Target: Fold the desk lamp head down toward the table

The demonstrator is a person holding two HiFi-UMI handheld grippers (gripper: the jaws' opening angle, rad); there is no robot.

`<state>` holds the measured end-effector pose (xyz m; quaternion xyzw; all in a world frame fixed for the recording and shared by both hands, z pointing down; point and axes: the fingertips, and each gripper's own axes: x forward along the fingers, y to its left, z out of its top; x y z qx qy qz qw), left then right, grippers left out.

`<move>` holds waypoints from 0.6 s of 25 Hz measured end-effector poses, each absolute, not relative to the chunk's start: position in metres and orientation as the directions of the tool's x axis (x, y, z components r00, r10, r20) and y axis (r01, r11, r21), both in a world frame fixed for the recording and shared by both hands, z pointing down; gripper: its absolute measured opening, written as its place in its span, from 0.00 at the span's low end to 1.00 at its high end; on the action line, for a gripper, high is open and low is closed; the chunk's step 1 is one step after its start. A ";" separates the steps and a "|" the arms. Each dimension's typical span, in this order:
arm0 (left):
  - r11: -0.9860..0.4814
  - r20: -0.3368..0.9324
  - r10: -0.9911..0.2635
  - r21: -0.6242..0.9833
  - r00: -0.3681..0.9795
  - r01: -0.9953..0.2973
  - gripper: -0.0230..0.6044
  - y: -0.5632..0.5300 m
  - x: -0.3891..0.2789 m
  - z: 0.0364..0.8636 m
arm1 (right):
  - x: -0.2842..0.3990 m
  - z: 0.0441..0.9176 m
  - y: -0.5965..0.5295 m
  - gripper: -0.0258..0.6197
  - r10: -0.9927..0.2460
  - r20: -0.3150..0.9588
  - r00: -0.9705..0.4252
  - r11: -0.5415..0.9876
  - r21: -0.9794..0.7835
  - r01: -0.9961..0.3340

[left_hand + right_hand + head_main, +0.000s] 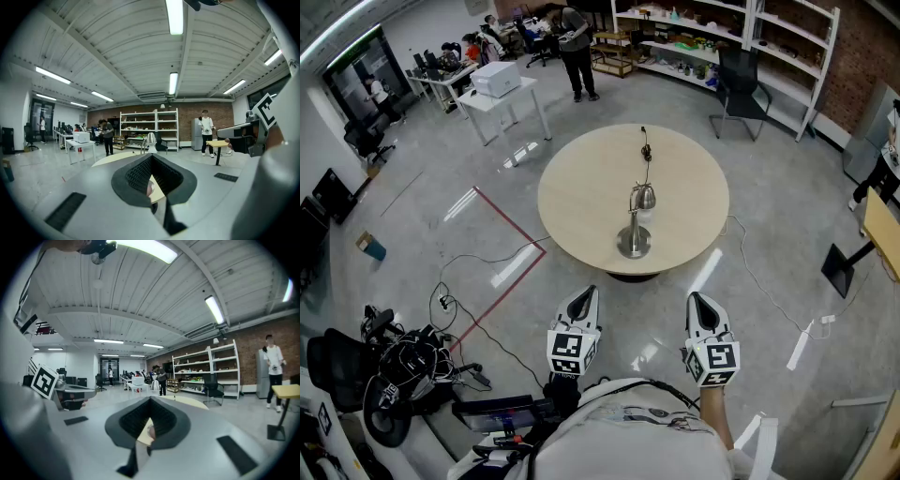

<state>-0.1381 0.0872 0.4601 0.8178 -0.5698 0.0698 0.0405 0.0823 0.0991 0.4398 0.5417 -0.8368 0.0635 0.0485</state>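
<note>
The left grey-and-black two-jaw claw (581, 302) and the right grey-and-black two-jaw claw (701, 307) were held side by side, well apart, in front of the person's torso (628, 436). Both pointed forward, tipped slightly down. Each had its jaws closed together, with nothing between them. A forearm (719, 419) showed behind the right one.

Bright ceiling tubes (175, 14) – glare on floor (516, 155) – fisheye edges dark, bent

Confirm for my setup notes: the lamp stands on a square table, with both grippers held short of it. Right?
No: the table is round, as the head view shows. The lamp does stand on it, with the left gripper and right gripper held short of it.
</note>
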 end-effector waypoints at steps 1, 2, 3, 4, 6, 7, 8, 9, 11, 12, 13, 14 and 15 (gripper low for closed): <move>-0.350 0.162 -0.925 -0.013 0.343 -0.937 0.04 0.087 -0.138 0.461 | 0.082 0.440 0.099 0.04 -0.901 0.150 -0.407 0.404 -0.054 -0.913; -0.352 0.164 -0.924 -0.013 0.346 -0.936 0.04 0.086 -0.138 0.461 | 0.082 0.440 0.098 0.04 -0.901 0.149 -0.407 0.403 -0.053 -0.913; -0.354 0.165 -0.923 -0.013 0.347 -0.935 0.04 0.085 -0.138 0.461 | 0.082 0.441 0.097 0.04 -0.901 0.149 -0.406 0.403 -0.053 -0.914; -0.355 0.164 -0.923 -0.013 0.349 -0.935 0.04 0.084 -0.138 0.462 | 0.081 0.441 0.096 0.04 -0.901 0.150 -0.407 0.403 -0.052 -0.914; -0.356 0.163 -0.923 -0.013 0.349 -0.934 0.04 0.083 -0.138 0.462 | 0.080 0.442 0.095 0.04 -0.901 0.151 -0.407 0.404 -0.051 -0.913; -0.355 0.163 -0.923 -0.013 0.349 -0.935 0.04 0.083 -0.139 0.462 | 0.080 0.443 0.094 0.04 -0.901 0.152 -0.407 0.404 -0.050 -0.913; -0.354 0.162 -0.924 -0.014 0.347 -0.935 0.04 0.083 -0.139 0.462 | 0.079 0.443 0.094 0.04 -0.901 0.153 -0.406 0.404 -0.050 -0.914; -0.353 0.159 -0.925 -0.015 0.346 -0.936 0.04 0.082 -0.140 0.462 | 0.079 0.444 0.094 0.04 -0.901 0.155 -0.406 0.403 -0.049 -0.914; -0.351 0.155 -0.926 -0.016 0.345 -0.936 0.04 0.081 -0.140 0.460 | 0.080 0.445 0.093 0.04 -0.901 0.158 -0.404 0.401 -0.050 -0.915; -0.351 0.154 -0.926 -0.016 0.345 -0.936 0.04 0.081 -0.140 0.459 | 0.081 0.445 0.092 0.04 -0.902 0.158 -0.402 0.399 -0.052 -0.915; -0.351 0.154 -0.926 -0.017 0.344 -0.936 0.04 0.080 -0.139 0.459 | 0.081 0.445 0.092 0.04 -0.902 0.157 -0.401 0.397 -0.056 -0.916; -0.350 0.154 -0.926 -0.018 0.344 -0.936 0.04 0.080 -0.139 0.458 | 0.082 0.445 0.091 0.04 -0.903 0.156 -0.400 0.396 -0.061 -0.916; -0.350 0.155 -0.926 -0.018 0.343 -0.937 0.04 0.079 -0.139 0.458 | 0.083 0.445 0.090 0.04 -0.904 0.154 -0.400 0.394 -0.067 -0.917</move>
